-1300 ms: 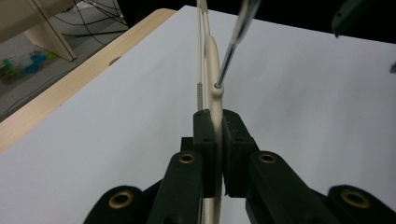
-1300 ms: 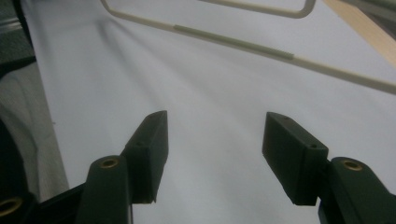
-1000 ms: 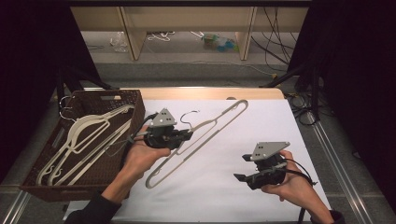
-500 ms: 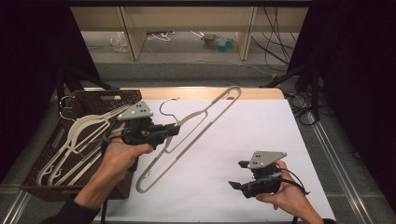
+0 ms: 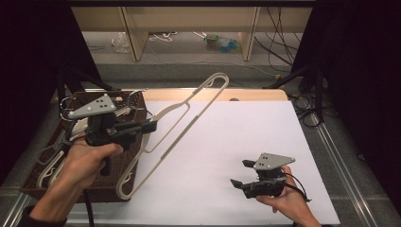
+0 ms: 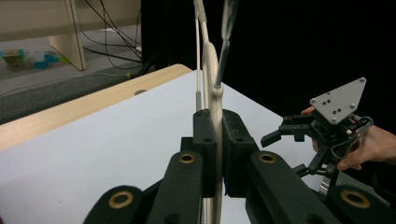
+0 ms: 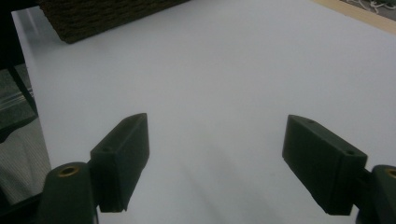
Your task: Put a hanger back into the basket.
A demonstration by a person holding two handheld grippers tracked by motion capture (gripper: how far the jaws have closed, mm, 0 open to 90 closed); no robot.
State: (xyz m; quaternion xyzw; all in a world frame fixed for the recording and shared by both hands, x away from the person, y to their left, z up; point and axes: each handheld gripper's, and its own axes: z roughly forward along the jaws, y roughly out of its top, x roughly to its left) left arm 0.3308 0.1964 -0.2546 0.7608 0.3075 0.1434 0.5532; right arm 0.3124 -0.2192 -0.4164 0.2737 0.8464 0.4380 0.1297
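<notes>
Clamped in the left gripper (image 5: pixel 150 126): a pale hanger (image 5: pixel 179 124), jaws pinched shut on it near the neck, as the left gripper view (image 6: pixel 215 140) shows with the pale bar squeezed between the two black pads. Held in the air, tilted, far end pointing up and away from the basket (image 5: pixel 135 99), near end hanging just beside the basket's near corner. Inside the basket, more hangers (image 5: pixel 52 158), tangled in a loose pile. Well apart from the basket, low over the white sheet (image 5: pixel 227 142): the right gripper (image 5: pixel 240 174), jaws spread wide with nothing between them, confirmed in the right gripper view (image 7: pixel 217 154).

Likely trouble, judged from this pose:
- Long hanger gripped at one point only, so liable to swivel in the jaws under its own weight; a slack squeeze probably enough to drop it.
- Lower end close to the basket rim; any swing toward the basket apt to catch on the weave or snag the pile.
- Wire hook (image 6: pixel 223 42) close to the left jaws; a twist could hook it on a cable or another hanger.
- Narrow bar, smooth plastic by the look; slipping sideways out of the pads a fair risk.
</notes>
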